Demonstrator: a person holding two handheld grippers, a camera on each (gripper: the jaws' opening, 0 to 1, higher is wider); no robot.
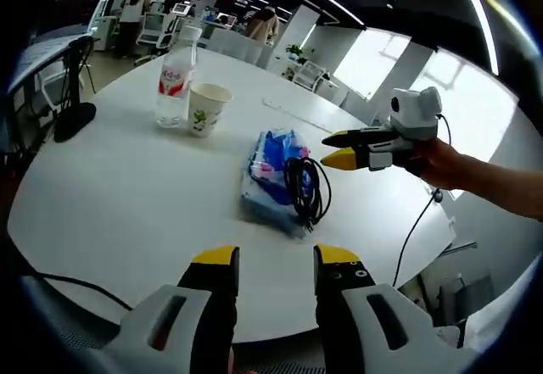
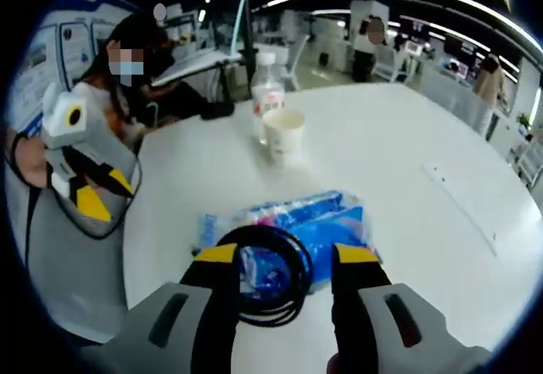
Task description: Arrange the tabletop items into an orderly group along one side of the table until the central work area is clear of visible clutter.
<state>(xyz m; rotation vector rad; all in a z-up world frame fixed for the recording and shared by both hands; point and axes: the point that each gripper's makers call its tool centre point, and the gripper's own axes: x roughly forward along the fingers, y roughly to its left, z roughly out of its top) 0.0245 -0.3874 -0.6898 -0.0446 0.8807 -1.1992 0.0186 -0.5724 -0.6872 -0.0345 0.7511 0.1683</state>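
On the white table (image 1: 119, 196) lies a blue plastic packet (image 1: 270, 177) with a black coiled cable (image 1: 307, 189) on its near end. Farther back stand a clear water bottle (image 1: 176, 77) with a red label and a paper cup (image 1: 206, 108), side by side. My left gripper (image 1: 276, 259) hangs open near the table's edge, short of the packet, holding nothing. My right gripper (image 1: 339, 150) comes in from the right, just beside the cable. From its own view the right gripper (image 2: 286, 257) is open, with the cable (image 2: 270, 274) and packet (image 2: 314, 221) showing between its jaws.
A white strip (image 1: 293, 113) lies flat beyond the packet. A black stand (image 1: 75, 118) sits at the table's left edge. A thin cord (image 1: 76, 284) crosses the near left rim. The left gripper (image 2: 85, 189) and a seated person (image 2: 127, 94) are off the table's side. Chairs and desks fill the background.
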